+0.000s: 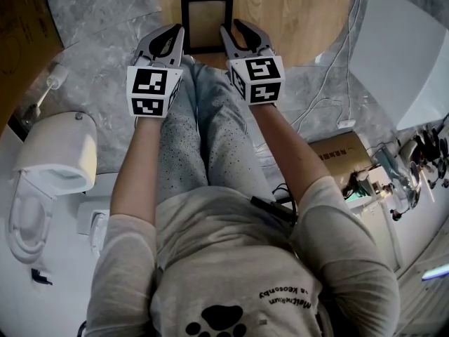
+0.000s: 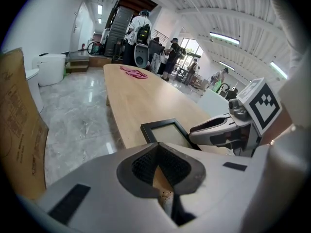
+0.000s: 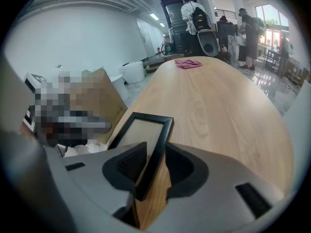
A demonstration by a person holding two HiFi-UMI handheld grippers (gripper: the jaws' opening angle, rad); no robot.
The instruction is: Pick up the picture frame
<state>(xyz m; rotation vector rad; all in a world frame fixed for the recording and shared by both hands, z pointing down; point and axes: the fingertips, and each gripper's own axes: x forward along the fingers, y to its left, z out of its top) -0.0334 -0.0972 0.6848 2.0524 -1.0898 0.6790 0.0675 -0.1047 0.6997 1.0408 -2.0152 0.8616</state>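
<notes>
Now | left fingers (image 1: 177, 44) closed, empty | right fingers (image 1: 230, 46) apart astride picture frame (image 1: 206, 21), perhaps touching

The left gripper (image 1: 175, 32), jaws together, and the right gripper (image 1: 234, 29), jaws apart, point downward side by side.

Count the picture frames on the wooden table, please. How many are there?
1. The black picture frame lies at the near end of the wooden table, its right side between the right gripper's jaws. I see no other.
</notes>
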